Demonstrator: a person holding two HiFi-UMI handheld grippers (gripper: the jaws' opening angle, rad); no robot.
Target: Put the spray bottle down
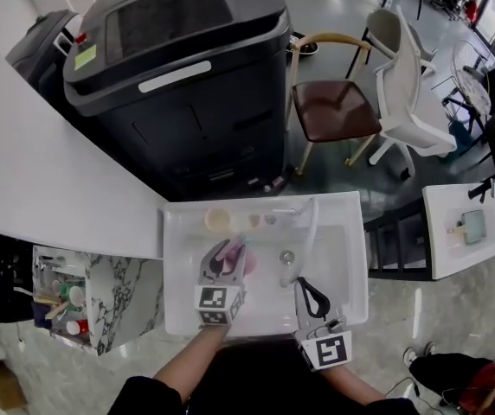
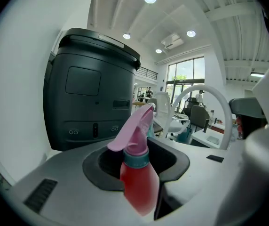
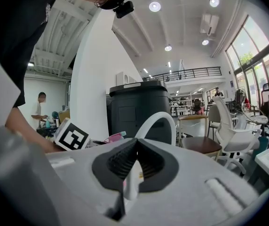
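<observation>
The spray bottle has a red body, a teal collar and a pink trigger head. It stands upright between the jaws of my left gripper, which is shut on its body over the left part of the white sink. In the right gripper view the bottle's pink head shows beside the left gripper's marker cube. My right gripper hovers over the sink's front right, near the white arched faucet. Its black ribbed jaws are shut with nothing held.
A big black bin stands behind the sink. A brown-seated chair and a white chair are at the back right. Small cups line the sink's far edge. A cluttered marble shelf is on the left.
</observation>
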